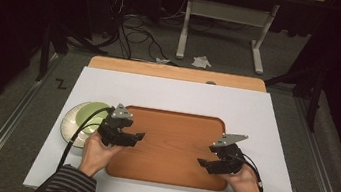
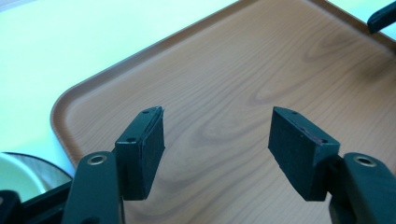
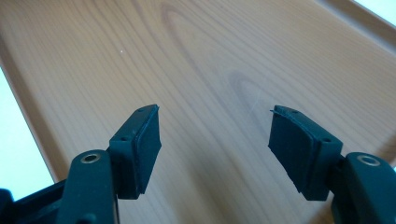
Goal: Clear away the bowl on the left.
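A brown wooden tray (image 1: 180, 122) lies in the middle of the white table top and holds nothing. My left gripper (image 1: 140, 136) hovers over the tray's left side, open, its jaws apart over bare wood grain (image 2: 215, 135). Over the tray's right side my right gripper (image 1: 201, 163) is open too, nothing between its pads (image 3: 215, 140). At the left of the tray stands a stack of a green plate (image 1: 91, 111) on a white plate (image 1: 70, 121), partly hidden behind my left hand. The other gripper's tip (image 2: 382, 16) shows at the left gripper view's top right.
The white table top (image 1: 174, 94) lies on a wooden board (image 1: 176, 73). Beyond it are a dark floor with cables (image 1: 137, 31), a white table frame (image 1: 221, 27) and crumpled paper (image 1: 201, 61). A black cable (image 1: 77, 136) trails from my left gripper.
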A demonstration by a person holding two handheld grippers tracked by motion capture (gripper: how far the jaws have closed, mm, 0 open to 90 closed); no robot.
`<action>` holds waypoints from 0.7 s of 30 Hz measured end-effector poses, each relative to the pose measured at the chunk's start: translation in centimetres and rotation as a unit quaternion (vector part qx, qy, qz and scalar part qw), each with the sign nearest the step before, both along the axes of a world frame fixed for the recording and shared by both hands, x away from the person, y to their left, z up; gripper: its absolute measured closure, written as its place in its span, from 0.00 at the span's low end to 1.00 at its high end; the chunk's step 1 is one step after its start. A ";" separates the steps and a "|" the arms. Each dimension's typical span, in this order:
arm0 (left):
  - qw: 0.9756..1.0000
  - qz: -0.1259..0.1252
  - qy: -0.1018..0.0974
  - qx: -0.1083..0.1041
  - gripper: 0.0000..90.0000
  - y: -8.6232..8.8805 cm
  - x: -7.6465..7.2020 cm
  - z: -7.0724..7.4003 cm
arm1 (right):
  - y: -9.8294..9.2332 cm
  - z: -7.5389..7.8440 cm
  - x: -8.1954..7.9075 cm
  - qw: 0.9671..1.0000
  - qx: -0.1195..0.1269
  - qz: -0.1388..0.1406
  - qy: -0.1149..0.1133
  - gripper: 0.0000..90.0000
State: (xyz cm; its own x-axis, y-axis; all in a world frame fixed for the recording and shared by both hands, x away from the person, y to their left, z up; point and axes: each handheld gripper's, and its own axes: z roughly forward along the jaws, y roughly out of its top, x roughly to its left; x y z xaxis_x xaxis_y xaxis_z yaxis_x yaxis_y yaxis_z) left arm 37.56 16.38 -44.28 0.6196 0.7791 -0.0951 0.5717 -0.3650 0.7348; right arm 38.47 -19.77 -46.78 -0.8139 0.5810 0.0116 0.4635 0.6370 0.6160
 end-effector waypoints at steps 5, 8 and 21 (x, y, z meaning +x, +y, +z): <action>1.000 0.012 0.003 -0.007 0.42 0.8 0.1 0.5 | -0.1 0.1 0.0 1.000 0.004 0.001 -0.001 0.39; 1.000 0.026 -0.004 -0.009 0.45 1.7 0.0 0.9 | 0.0 0.0 0.0 1.000 0.003 0.002 0.002 0.39; 0.995 0.099 -0.026 0.004 0.47 6.1 0.2 1.9 | 0.0 0.1 -0.1 1.000 0.000 0.004 -0.004 0.41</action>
